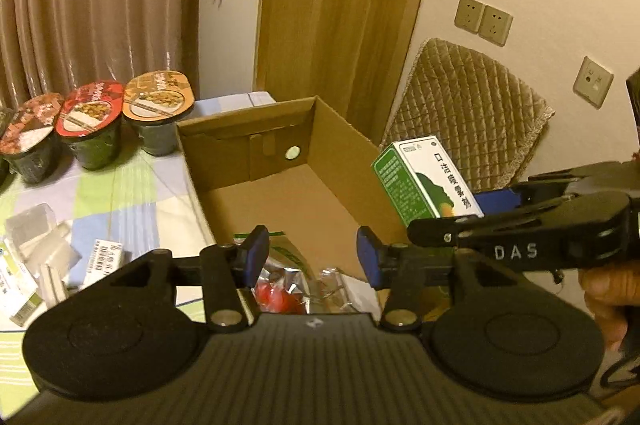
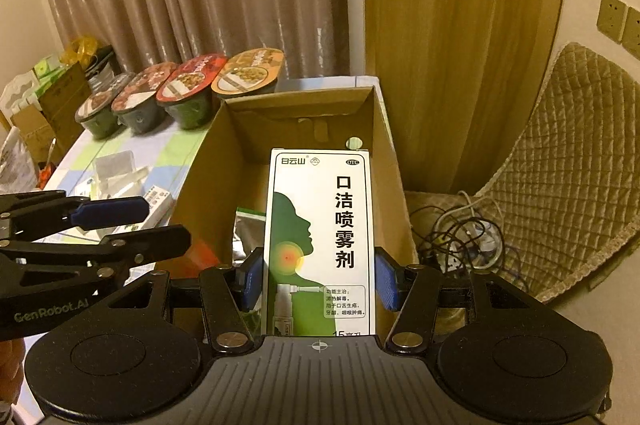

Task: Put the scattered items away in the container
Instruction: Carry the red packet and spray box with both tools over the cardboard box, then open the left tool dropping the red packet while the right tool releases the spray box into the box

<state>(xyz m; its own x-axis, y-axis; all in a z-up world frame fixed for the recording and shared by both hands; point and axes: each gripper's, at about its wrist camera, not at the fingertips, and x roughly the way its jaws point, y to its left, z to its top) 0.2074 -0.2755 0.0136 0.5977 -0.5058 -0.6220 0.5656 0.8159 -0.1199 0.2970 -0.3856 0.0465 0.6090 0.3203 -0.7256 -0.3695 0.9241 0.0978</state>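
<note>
Curtains hang behind a bench with a checked cloth. Right gripper pinches a tall spray box, long side pointing ahead, right over the near end of the carton. Left gripper is spread wide and holds nothing, also over the carton. Packets inside are half hidden.

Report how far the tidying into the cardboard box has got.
Done: a few packets already lie in the cardboard box. In hand: the right gripper holds the green-and-white spray carton above the box; the left gripper hangs open, carrying nothing. Left: small boxes and clear packets on the tablecloth.
</note>
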